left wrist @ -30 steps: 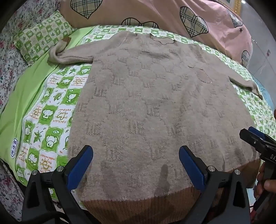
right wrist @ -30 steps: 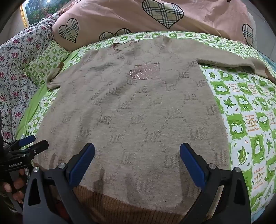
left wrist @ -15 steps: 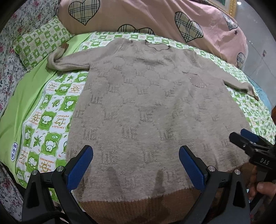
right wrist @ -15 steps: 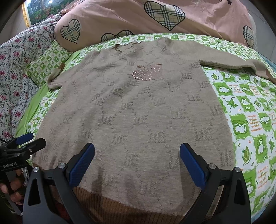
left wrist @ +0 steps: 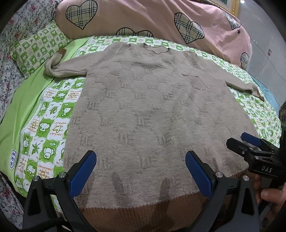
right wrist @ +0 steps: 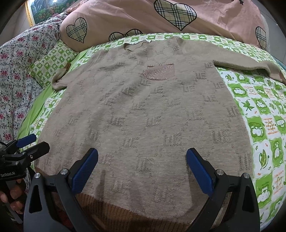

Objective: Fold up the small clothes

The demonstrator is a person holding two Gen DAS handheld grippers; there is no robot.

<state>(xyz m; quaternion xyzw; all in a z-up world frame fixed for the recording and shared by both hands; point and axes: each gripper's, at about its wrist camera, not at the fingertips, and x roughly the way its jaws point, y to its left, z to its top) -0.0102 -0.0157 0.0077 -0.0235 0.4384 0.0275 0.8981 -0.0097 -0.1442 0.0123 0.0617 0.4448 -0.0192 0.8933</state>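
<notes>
A: Nearest us?
B: Both jaws spread wide, empty: left hand-held gripper [left wrist: 140, 167] and right hand-held gripper [right wrist: 142, 166] above the brown ribbed hem [right wrist: 125, 210].
A: And beyond?
B: The beige knit sweater [left wrist: 152, 110] lies flat, face up on the bed [left wrist: 34, 114], sleeves out, with a sparkly pocket [right wrist: 158, 72]; neckline toward the pink heart-print duvet [right wrist: 135, 16].

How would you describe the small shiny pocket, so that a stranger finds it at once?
Start at the beige sweater spread flat on the green checked sheet. Look on its chest, just below the neckline. The pocket is a pinkish, glittering patch, the only sparkling part among the grey knitted letter marks.
</notes>
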